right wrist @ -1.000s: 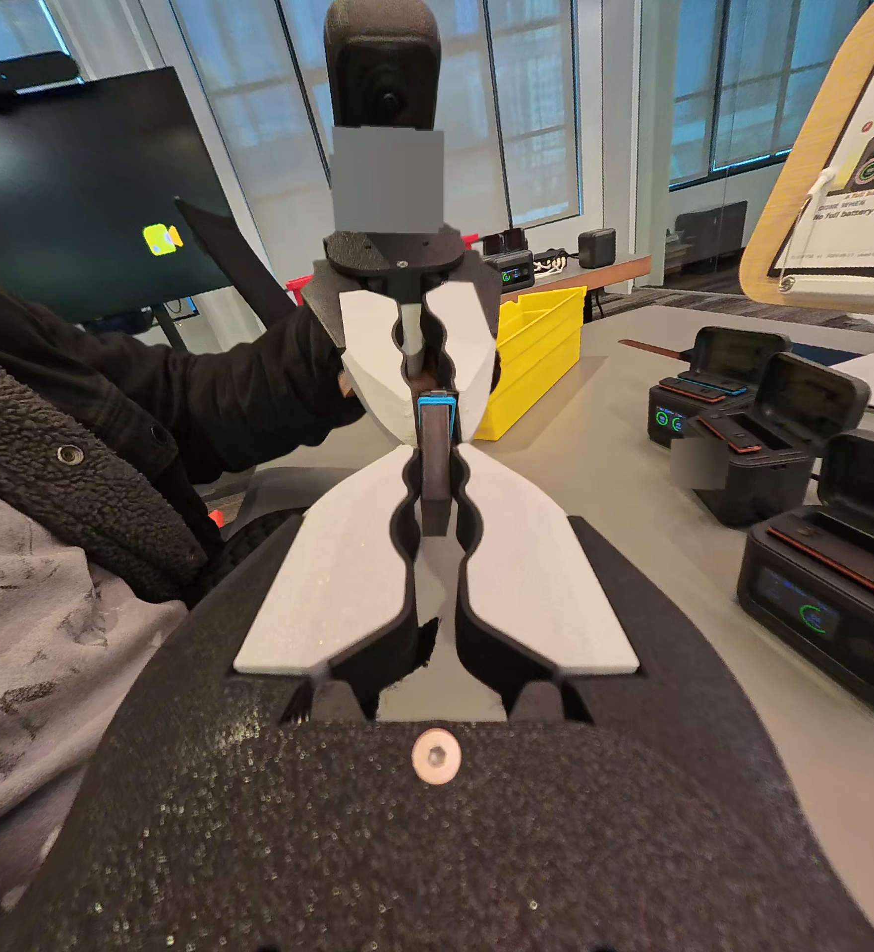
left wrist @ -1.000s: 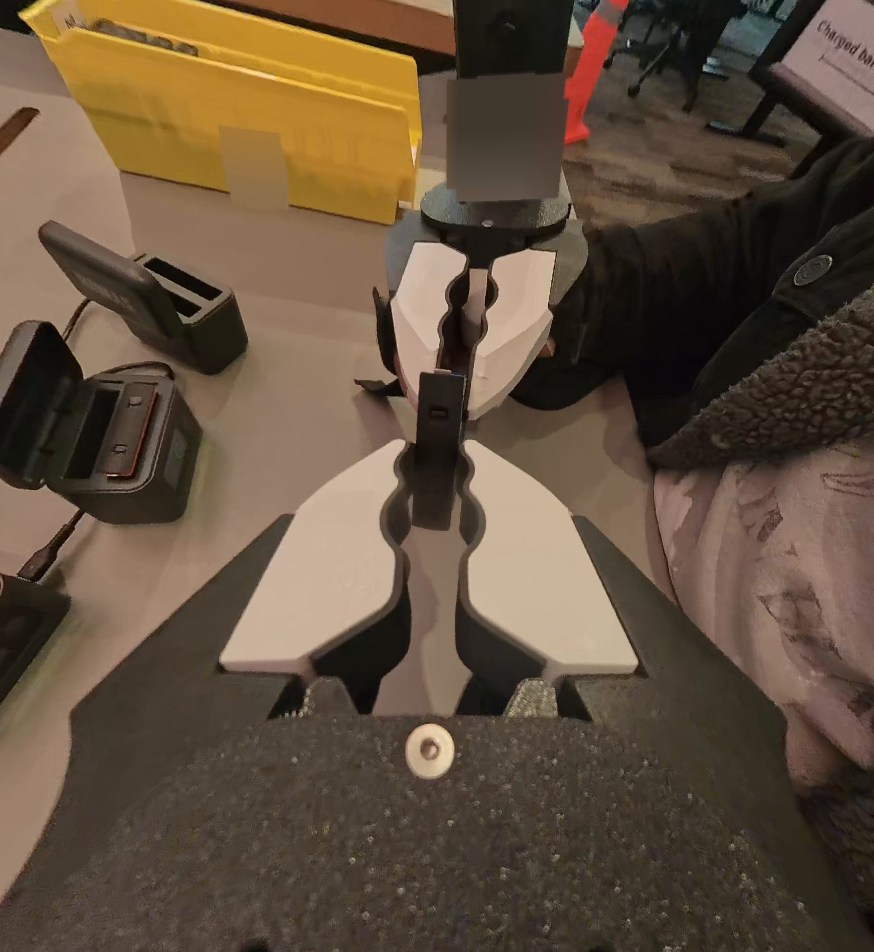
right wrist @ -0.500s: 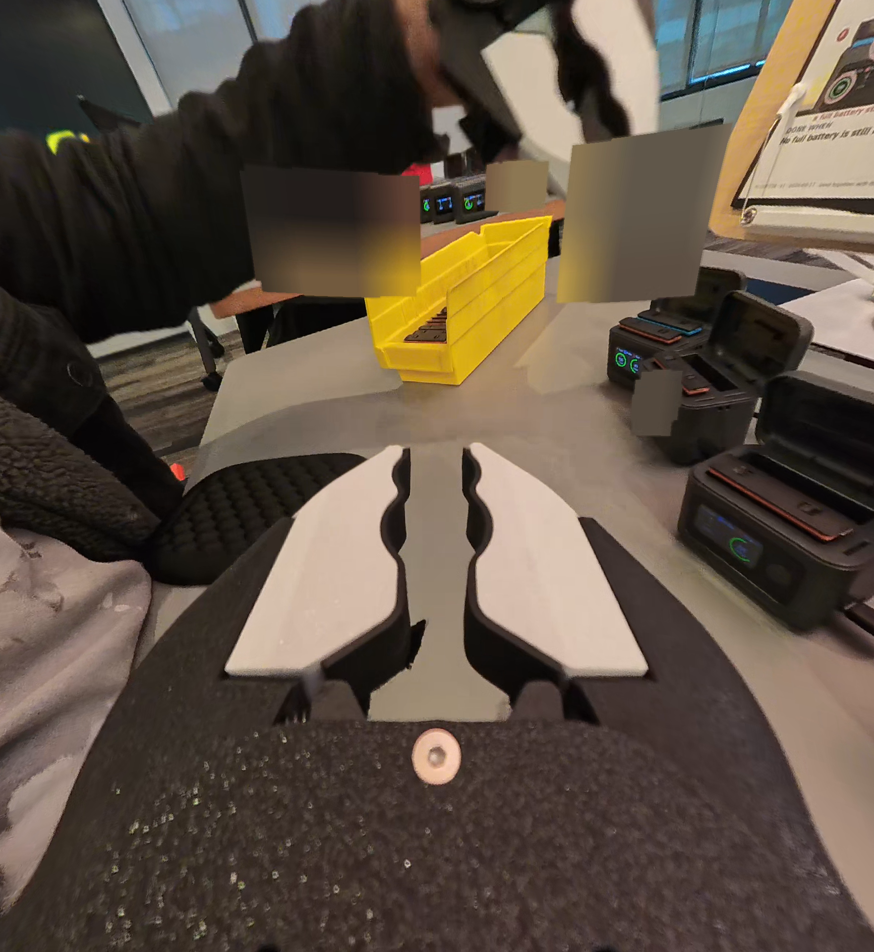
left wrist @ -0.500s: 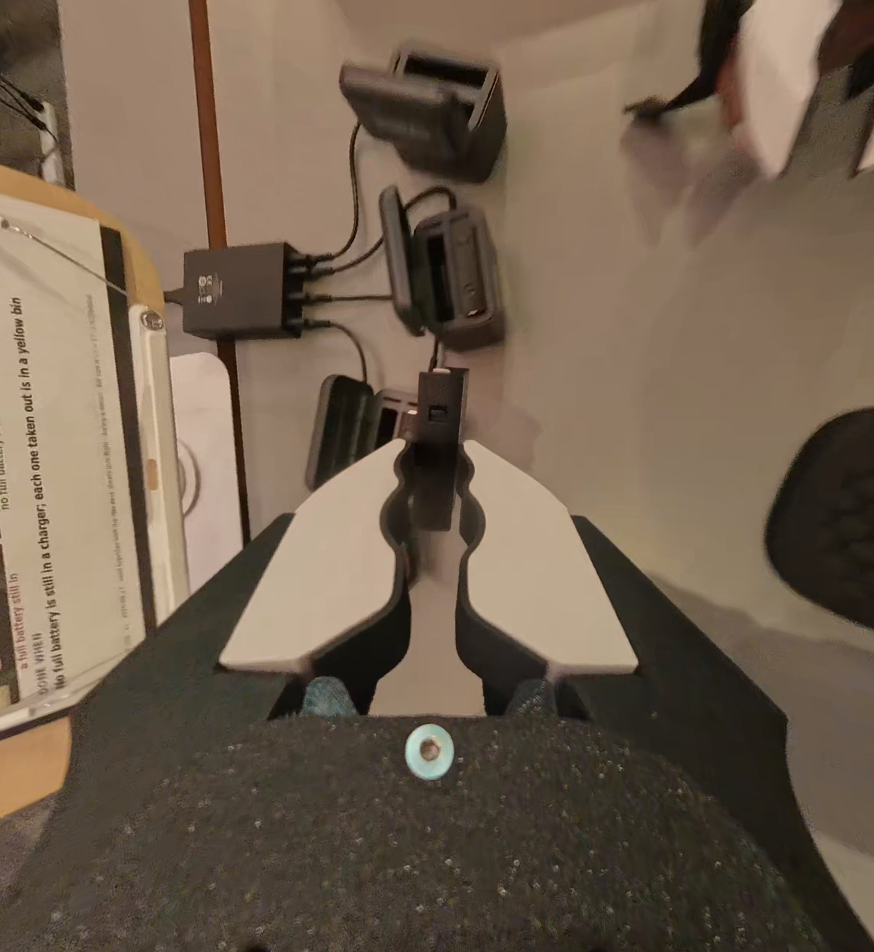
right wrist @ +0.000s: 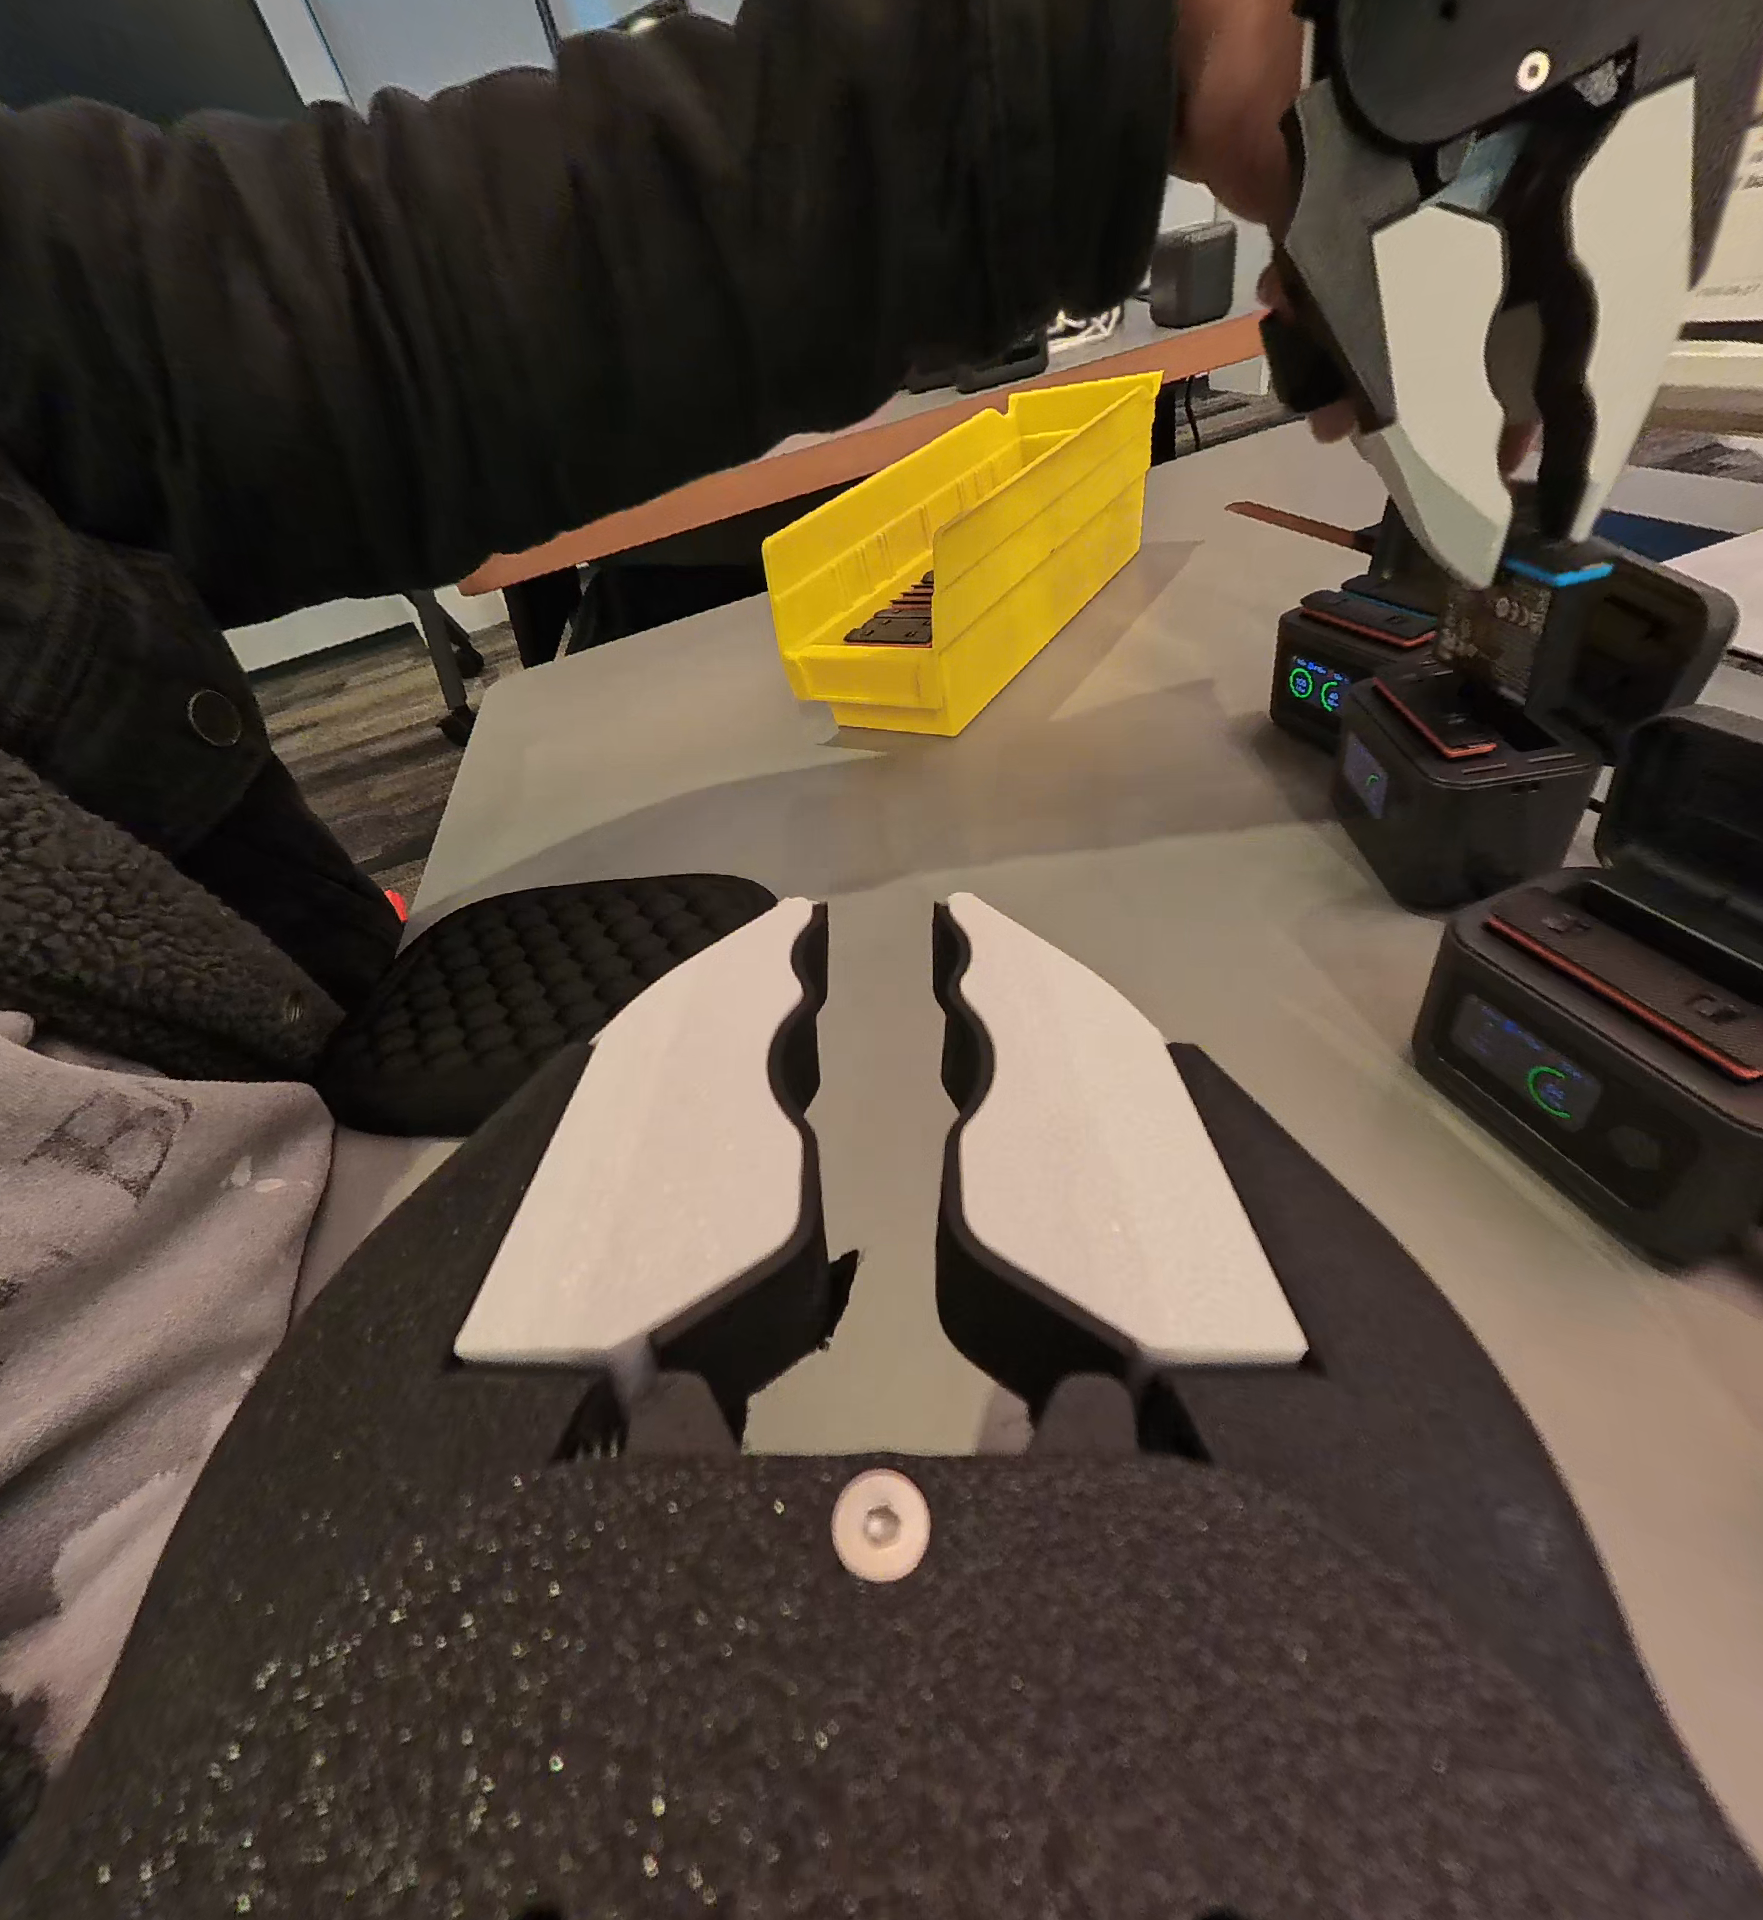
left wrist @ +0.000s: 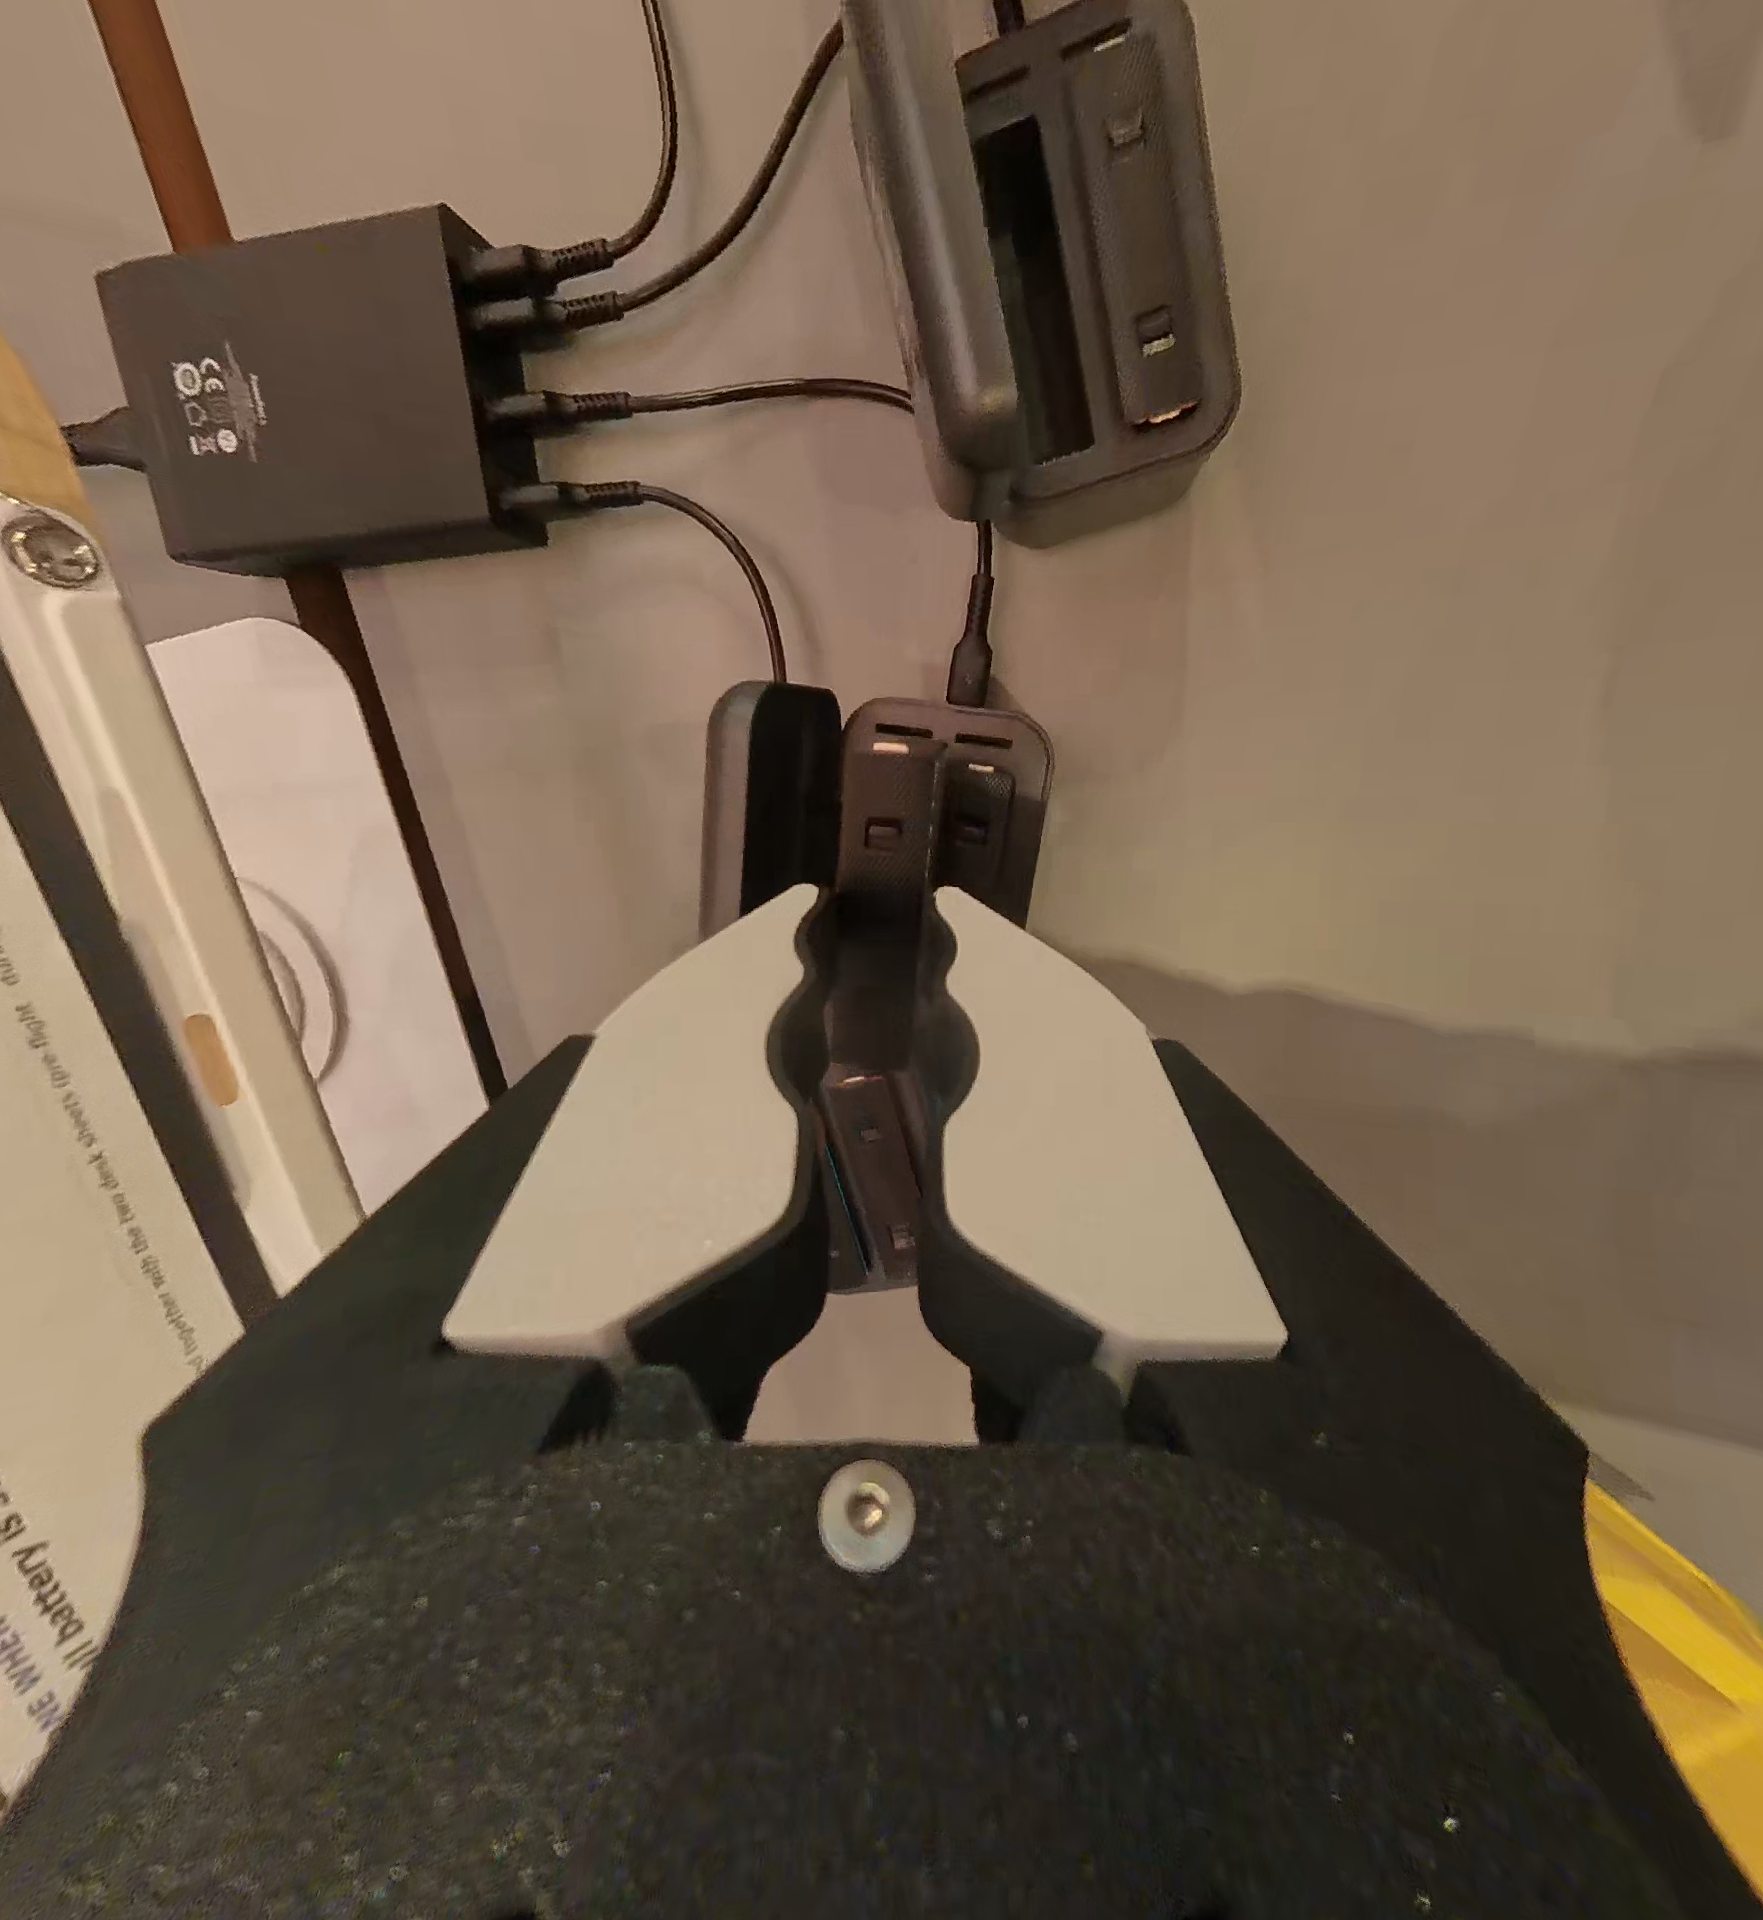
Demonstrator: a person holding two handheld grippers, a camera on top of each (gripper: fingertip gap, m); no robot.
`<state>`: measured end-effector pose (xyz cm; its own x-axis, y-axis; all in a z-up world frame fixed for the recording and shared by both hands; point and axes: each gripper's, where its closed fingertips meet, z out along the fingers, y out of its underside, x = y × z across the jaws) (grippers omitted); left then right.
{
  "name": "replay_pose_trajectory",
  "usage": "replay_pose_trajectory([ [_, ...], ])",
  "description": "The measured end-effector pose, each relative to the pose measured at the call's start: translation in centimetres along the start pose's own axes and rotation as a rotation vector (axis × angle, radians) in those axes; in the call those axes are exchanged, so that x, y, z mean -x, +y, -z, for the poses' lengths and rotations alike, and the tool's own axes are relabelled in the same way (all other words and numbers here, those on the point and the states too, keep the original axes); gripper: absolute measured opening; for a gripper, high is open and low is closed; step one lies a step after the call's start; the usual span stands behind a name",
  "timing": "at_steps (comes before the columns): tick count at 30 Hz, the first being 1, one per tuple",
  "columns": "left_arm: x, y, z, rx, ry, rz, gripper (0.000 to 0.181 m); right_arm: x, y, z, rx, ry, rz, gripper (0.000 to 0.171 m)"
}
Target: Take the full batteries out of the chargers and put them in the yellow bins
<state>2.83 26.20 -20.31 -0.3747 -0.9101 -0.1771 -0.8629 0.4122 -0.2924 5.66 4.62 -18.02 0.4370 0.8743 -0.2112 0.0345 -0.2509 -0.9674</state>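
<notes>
My left gripper (left wrist: 877, 904) points down at the table and is shut on a black battery (left wrist: 882, 831). The battery hangs just above an open black charger (left wrist: 1002, 800). In the right wrist view the left gripper (right wrist: 1511, 540) shows at the upper right, with the blue-topped battery (right wrist: 1511, 613) over the middle charger (right wrist: 1459, 790). My right gripper (right wrist: 882, 904) is open and empty, low over the grey table. The yellow bin (right wrist: 1043, 520) stands ahead of it with several black batteries inside.
A second open charger (left wrist: 1095, 260) and a black power hub (left wrist: 316, 395) with cables lie beyond. A sign board (left wrist: 25, 1143) stands at the left. The near charger (right wrist: 1635, 1060), far charger (right wrist: 1324, 665) and a black mesh pad (right wrist: 544, 977) flank my right gripper. There is about 20 centimetres between the tips of the two grippers.
One second ago both grippers held the battery between them. The right gripper let go and opened. The left gripper swung away with the battery to above the chargers.
</notes>
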Motion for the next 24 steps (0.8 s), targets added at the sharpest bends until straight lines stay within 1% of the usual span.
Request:
replay_pose_trajectory([
  [6, 0.1, 0.7, -1.3, 0.056, 0.036, -0.019, 0.016, 0.1, 0.0, 0.0, 0.002, -0.007, 0.001, 0.019],
  [10, 0.3, 0.3, -1.5, 0.044, 0.034, -0.022, 0.016, 0.2, 0.0, 0.0, 0.001, -0.01, -0.001, 0.019],
  [18, 0.4, 1.1, -1.6, 0.085, 0.037, -0.029, 0.016, 0.2, 0.0, 0.0, 0.001, -0.012, -0.004, 0.019],
  [24, 0.5, 1.9, -1.8, 0.151, 0.033, -0.045, 0.016, 0.2, 0.0, 0.0, 0.003, -0.015, -0.005, 0.019],
])
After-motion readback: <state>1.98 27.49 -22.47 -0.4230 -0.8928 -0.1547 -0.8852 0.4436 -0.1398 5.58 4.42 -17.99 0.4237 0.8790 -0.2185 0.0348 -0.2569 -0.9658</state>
